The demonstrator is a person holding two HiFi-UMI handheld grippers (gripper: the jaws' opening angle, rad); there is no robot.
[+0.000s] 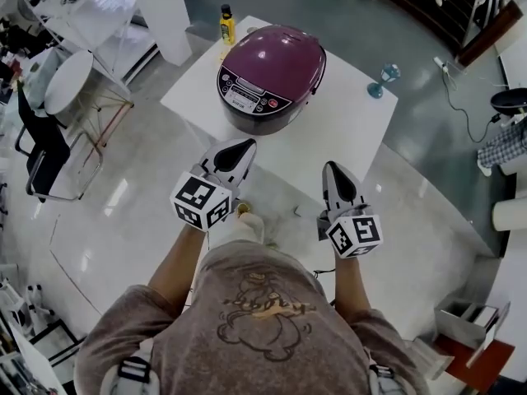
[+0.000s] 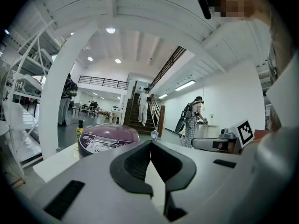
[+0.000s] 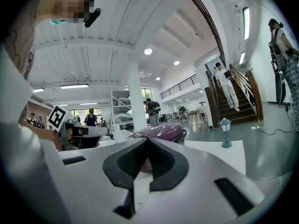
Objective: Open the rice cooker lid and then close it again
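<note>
A purple rice cooker [image 1: 272, 76] with its lid down stands on the white table [image 1: 346, 126], control panel facing me. It also shows in the left gripper view as the rice cooker [image 2: 106, 137] and in the right gripper view as the rice cooker [image 3: 159, 132]. My left gripper [image 1: 245, 145] hovers just short of the table's near edge, in front of the cooker, jaws shut and empty. My right gripper [image 1: 330, 168] is level with it to the right, also shut on nothing. Both point toward the cooker without touching it.
A yellow bottle [image 1: 226, 25] stands behind the cooker at the table's far corner. A small blue lamp-like ornament [image 1: 383, 79] sits at the table's right end. Chairs [image 1: 58, 138] and a round white table stand on the left. People move on the stairs [image 2: 142, 108] far off.
</note>
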